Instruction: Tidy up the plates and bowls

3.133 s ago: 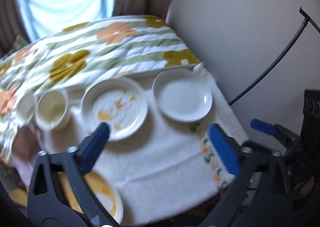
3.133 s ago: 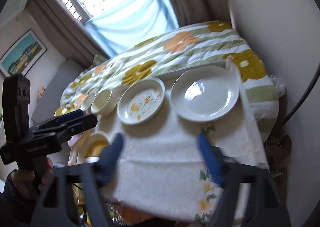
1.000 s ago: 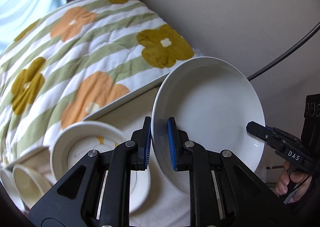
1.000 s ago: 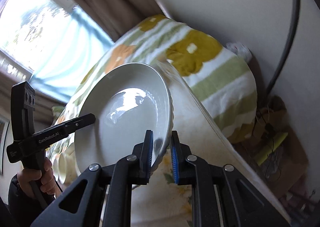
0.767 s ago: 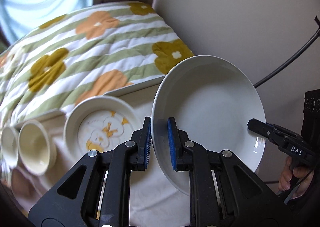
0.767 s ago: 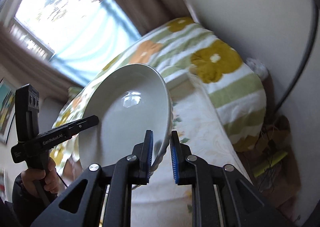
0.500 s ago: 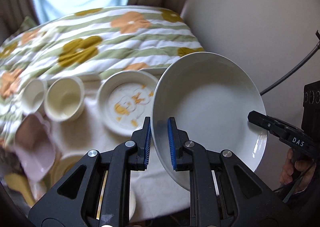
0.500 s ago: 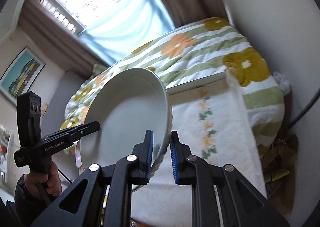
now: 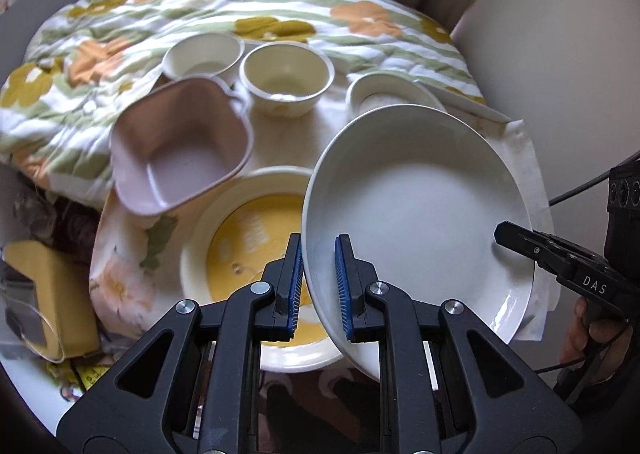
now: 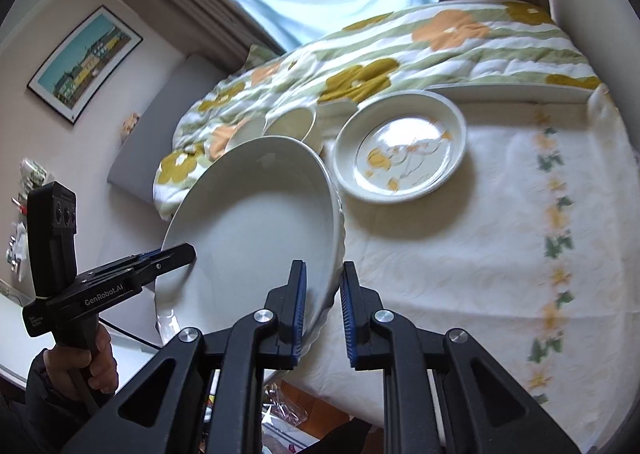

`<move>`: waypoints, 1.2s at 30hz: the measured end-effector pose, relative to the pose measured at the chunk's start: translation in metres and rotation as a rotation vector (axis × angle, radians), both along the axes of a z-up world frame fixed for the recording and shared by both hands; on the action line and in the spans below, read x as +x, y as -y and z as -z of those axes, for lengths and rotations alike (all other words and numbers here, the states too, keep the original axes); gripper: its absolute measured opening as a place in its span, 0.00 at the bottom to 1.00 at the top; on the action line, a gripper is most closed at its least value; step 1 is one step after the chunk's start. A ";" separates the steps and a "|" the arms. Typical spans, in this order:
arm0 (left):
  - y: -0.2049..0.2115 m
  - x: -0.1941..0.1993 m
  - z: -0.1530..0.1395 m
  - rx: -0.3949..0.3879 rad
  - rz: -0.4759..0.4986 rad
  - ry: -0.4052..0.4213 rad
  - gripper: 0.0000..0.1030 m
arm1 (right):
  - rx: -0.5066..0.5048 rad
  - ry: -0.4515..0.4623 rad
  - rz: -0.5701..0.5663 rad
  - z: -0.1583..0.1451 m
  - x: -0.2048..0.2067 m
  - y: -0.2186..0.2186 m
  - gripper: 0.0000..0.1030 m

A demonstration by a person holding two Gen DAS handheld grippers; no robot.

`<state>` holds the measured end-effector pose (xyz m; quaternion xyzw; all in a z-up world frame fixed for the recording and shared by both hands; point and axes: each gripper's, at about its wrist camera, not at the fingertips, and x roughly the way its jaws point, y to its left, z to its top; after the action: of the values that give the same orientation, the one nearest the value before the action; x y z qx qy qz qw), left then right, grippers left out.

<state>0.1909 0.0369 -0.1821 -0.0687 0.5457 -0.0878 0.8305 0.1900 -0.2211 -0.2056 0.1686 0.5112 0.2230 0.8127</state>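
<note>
Both grippers clamp the white plate [image 9: 416,210] by opposite rims: the left gripper [image 9: 318,286] pinches its near-left edge and the right gripper [image 10: 323,304] its scalloped right edge, holding it tilted in the air. Directly beneath the white plate lies the yellow-centred plate [image 9: 244,246] on the tablecloth [image 10: 500,238]. Beyond the white plate sit the pink square bowl [image 9: 180,150], two cream bowls [image 9: 286,78] and the flower-patterned plate [image 10: 400,146].

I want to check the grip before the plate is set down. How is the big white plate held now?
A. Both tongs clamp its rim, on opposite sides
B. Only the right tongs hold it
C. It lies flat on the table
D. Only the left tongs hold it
A: the left tongs and the right tongs each pinch the rim of the white plate, which is tilted in the air above the table.
</note>
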 end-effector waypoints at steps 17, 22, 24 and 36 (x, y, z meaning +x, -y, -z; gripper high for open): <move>-0.050 0.015 0.094 -0.045 0.084 -0.118 0.13 | -0.132 -0.126 0.108 0.063 -0.007 -0.066 0.15; -0.049 0.022 0.102 -0.034 0.120 -0.119 0.14 | -0.154 -0.119 0.156 0.067 -0.008 -0.073 0.15; -0.049 0.024 0.105 -0.023 0.130 -0.117 0.14 | -0.159 -0.117 0.171 0.068 -0.009 -0.074 0.15; -0.026 0.024 0.106 0.180 0.209 -0.033 0.15 | -0.225 -0.094 0.201 0.068 -0.005 -0.084 0.15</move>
<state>0.2151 0.0629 -0.2877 0.0620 0.5692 -0.1236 0.8105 0.1853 -0.1376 -0.2740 0.1370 0.5509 0.0740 0.8200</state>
